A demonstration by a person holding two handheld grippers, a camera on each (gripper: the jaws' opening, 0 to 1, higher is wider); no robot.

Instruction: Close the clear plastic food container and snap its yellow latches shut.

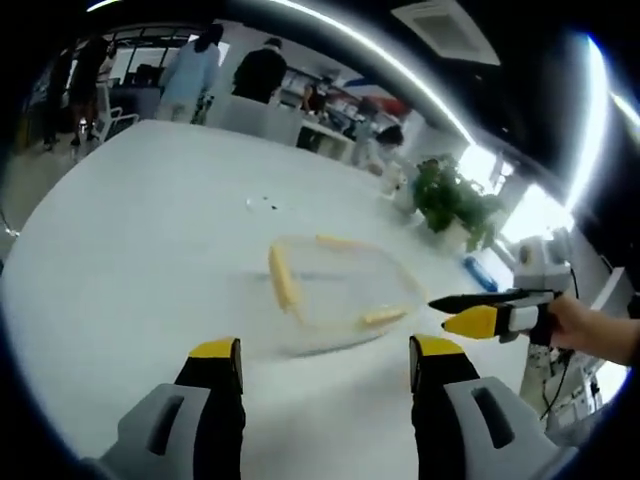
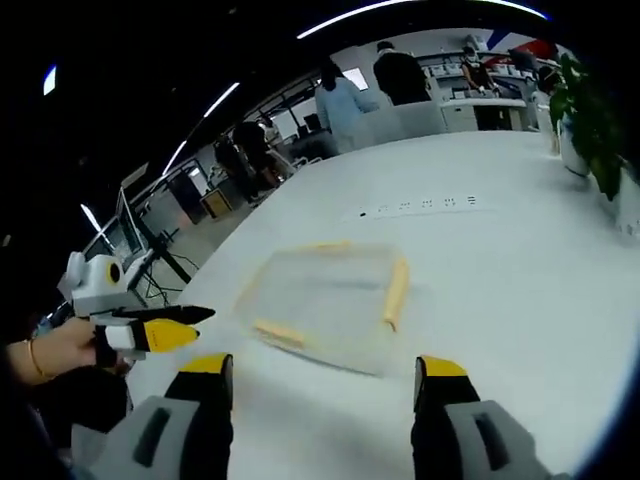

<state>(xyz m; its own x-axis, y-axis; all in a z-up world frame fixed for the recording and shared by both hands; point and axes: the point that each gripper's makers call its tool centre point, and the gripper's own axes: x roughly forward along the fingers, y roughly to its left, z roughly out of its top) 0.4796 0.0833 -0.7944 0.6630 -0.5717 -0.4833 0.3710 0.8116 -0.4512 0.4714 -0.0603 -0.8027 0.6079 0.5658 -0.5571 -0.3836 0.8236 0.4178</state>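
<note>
A: How will the clear plastic container (image 1: 335, 290) handle?

B: Likely light and thin-walled, a bit springy, smooth enough to skid on the glossy white tabletop (image 1: 140, 230). It lies flat out in the middle, well clear of the edges. In the left gripper view the long yellow latch (image 1: 282, 276) runs along its left side, a shorter one (image 1: 385, 316) sits at the near right.

A: Where should it be taken?

B: Probably by pressing on the rim beside a latch; the latches look like stiff bars that hinge and click.

A: And the tools?

B: The left tool (image 1: 325, 362) hangs spread wide with nothing held, just short of the container. The right tool (image 2: 325, 380) is likewise parted and holds nothing. A potted plant (image 1: 452, 200) stands by the far edge.
</note>
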